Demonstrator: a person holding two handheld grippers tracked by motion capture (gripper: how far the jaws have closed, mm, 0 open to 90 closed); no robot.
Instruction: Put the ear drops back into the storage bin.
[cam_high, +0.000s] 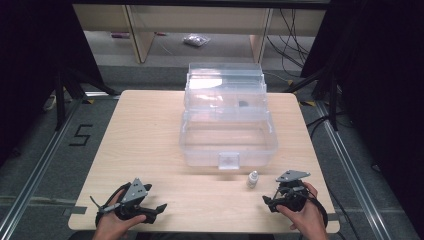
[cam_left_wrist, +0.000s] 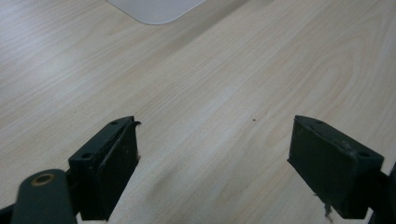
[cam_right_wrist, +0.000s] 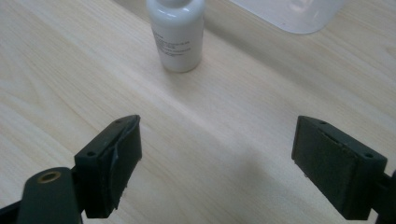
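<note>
A clear plastic storage box (cam_high: 227, 135) with its lid raised stands at the middle of the wooden table (cam_high: 145, 135). A small white bottle (cam_high: 253, 179) stands upright just in front of the box, and in the right gripper view the bottle (cam_right_wrist: 176, 35) is ahead and to the left of the jaws. My right gripper (cam_high: 269, 202) is open near the front right edge, a little right of the bottle. My left gripper (cam_high: 159, 210) is open at the front left over bare wood. The left gripper (cam_left_wrist: 212, 158) holds nothing, and the right gripper (cam_right_wrist: 217, 158) is also empty.
A corner of the box (cam_right_wrist: 294, 14) lies beyond the bottle, and the box corner (cam_left_wrist: 154, 9) is far ahead in the left gripper view. Black curtains and stands flank the table. Shelving and cables (cam_high: 292, 35) lie on the floor behind.
</note>
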